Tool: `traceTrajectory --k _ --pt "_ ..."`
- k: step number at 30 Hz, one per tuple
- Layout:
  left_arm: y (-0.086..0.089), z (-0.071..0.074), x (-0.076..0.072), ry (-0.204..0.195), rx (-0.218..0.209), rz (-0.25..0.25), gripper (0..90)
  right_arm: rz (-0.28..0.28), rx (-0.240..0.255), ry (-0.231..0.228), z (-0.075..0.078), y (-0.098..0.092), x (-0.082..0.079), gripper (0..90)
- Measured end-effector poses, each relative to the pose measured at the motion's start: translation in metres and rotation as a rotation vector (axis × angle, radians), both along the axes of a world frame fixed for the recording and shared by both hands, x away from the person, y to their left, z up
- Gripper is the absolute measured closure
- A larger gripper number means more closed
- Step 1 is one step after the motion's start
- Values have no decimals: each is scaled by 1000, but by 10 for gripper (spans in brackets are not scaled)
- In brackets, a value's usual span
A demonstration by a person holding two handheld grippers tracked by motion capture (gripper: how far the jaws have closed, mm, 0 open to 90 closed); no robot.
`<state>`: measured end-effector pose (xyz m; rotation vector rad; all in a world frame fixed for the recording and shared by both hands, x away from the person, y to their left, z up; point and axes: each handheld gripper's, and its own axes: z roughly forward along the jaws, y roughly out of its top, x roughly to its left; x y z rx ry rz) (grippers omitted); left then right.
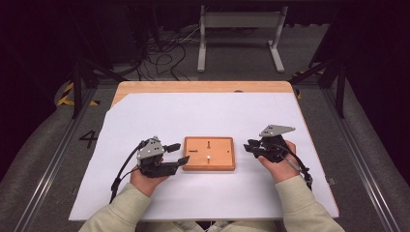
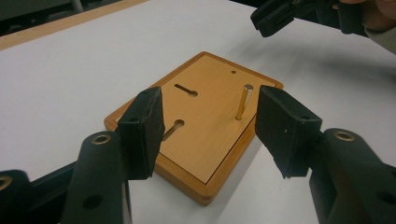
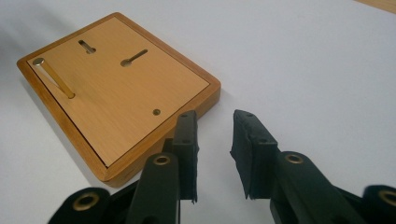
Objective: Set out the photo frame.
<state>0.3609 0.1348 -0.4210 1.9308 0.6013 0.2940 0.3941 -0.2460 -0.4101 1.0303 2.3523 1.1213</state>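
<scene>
A wooden board (image 1: pixel 220 147) (image 2: pixel 212 70) (image 3: pixel 116 98) lies on the white sheet in the middle of the table. It has two keyhole slots and a small hole. One brass pin (image 1: pixel 208 157) (image 2: pixel 243 101) (image 3: pixel 53 78) stands upright in it. My left gripper (image 1: pixel 178 153) (image 2: pixel 210 116) sits at the board's left edge, open, its pads apart from the board and pin. My right gripper (image 1: pixel 250 146) (image 3: pixel 215 135) hovers just right of the board, jaws a little apart with nothing between them. It also appears far off in the left gripper view (image 2: pixel 275 18).
A white sheet (image 1: pixel 193 111) covers most of the wooden table (image 1: pixel 203 87). Beyond the table's far edge, a metal stand (image 1: pixel 239 29) and loose cables (image 1: pixel 164 48) are on the floor. A cable trails from each gripper toward the person.
</scene>
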Motion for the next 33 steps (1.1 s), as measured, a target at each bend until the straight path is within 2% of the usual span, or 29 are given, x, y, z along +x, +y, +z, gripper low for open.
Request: traceTrajectory --k 9,11,15,18,22,26,28,30,31,33 --pt "-17 -4 -2 9 23 -19 422 -10 13 12 1 -2 0 706" --pt "-21 -3 -1 45 30 -23 413 -9 14 15 0 -2 1 707" --pt "-27 -4 5 94 11 -64 404 -7 15 21 -1 -2 1 708" --pt "-34 -6 7 100 29 -77 428 -13 12 25 -1 -3 1 710" --pt "-44 -8 10 97 53 -69 503 -18 13 27 -1 -5 0 710" --pt "-51 -12 13 100 64 -87 508 -18 15 26 -1 -5 0 710" --pt "-56 -14 15 98 71 -79 497 -17 14 28 -1 -5 -1 710" --pt "-58 -17 16 86 87 -73 479 -17 14 28 -1 -5 -1 710" --pt "-64 -22 18 68 102 -77 479 -18 14 27 -2 -6 -1 709" --pt "-68 -25 18 57 108 -100 492 -22 20 25 -1 -8 -1 707"
